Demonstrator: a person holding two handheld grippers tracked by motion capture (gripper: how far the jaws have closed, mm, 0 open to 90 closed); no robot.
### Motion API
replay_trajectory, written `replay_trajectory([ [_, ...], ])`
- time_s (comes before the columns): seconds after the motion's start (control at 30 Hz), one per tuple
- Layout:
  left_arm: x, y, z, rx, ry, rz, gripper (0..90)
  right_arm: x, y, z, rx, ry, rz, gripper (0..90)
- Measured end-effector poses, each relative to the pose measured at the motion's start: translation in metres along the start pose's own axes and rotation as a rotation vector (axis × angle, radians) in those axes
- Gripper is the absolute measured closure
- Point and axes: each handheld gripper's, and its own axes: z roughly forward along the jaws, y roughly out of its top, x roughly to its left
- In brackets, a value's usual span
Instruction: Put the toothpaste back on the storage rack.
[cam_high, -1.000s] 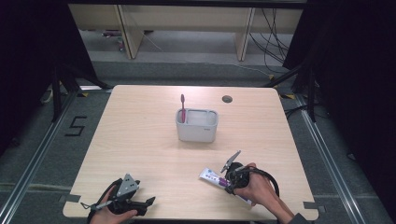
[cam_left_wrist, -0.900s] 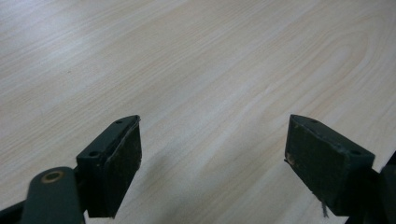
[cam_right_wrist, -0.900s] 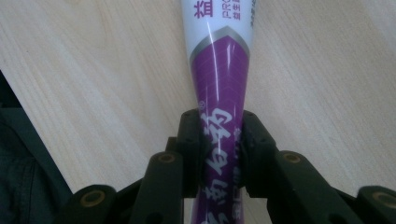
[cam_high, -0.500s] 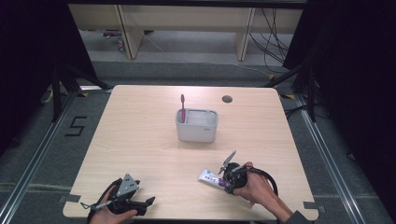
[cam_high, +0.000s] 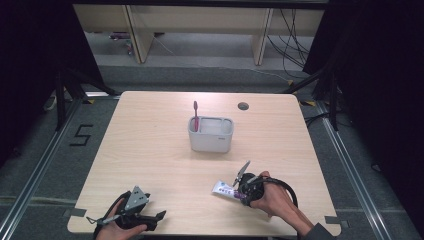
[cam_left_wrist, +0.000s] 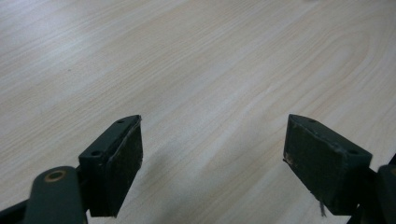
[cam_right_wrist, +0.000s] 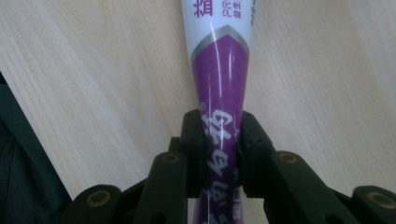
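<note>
A white and purple toothpaste tube (cam_right_wrist: 219, 74) lies on the wooden table (cam_high: 150, 150), and my right gripper (cam_right_wrist: 219, 140) is shut on its purple end, both pads pressed against it. In the high view the tube (cam_high: 222, 189) points left from that gripper (cam_high: 242, 192) near the table's front right. A grey holder (cam_high: 210, 134) at the table's middle has a red toothbrush (cam_high: 196, 114) standing in its left compartment. At the front left my left gripper (cam_high: 150, 220) rests in a hand; its jaws stand wide apart over bare wood (cam_left_wrist: 212, 135).
A small round dark hole (cam_high: 243, 106) sits in the tabletop behind the holder. A black cable (cam_high: 287, 190) loops beside the right hand. Wooden furniture legs and cables stand on the floor beyond the far edge.
The right gripper and the tube have shifted very slightly; the tube sits closer in to the hand. The left hand has stayed put.
</note>
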Motion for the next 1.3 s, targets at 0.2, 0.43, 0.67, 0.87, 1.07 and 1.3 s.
replay_trajectory([
  [0.2, 0.000, 0.001, -0.001, 0.012, 0.007, 0.005, 19.3, -0.004, -0.002, -0.008, -0.036, -0.005, 0.001, 75.8],
  [0.43, 0.002, 0.001, -0.002, 0.020, 0.006, 0.017, 19.3, -0.011, -0.005, -0.021, -0.113, -0.016, 0.028, 75.8],
  [0.67, 0.002, 0.001, -0.001, 0.016, 0.012, 0.008, 19.3, -0.021, -0.005, -0.036, -0.250, -0.010, 0.045, 75.7],
  [0.87, 0.002, 0.000, -0.001, 0.018, 0.009, 0.007, 19.2, -0.023, -0.001, -0.049, -0.330, -0.015, 0.071, 75.8],
  [1.07, 0.002, 0.000, -0.001, 0.031, 0.009, 0.019, 19.3, -0.029, 0.006, -0.059, -0.439, -0.009, 0.064, 75.8],
  [1.3, 0.002, 0.000, -0.001, 0.022, 0.004, 0.011, 19.3, -0.035, 0.018, -0.069, -0.565, 0.005, 0.080, 75.7],
])
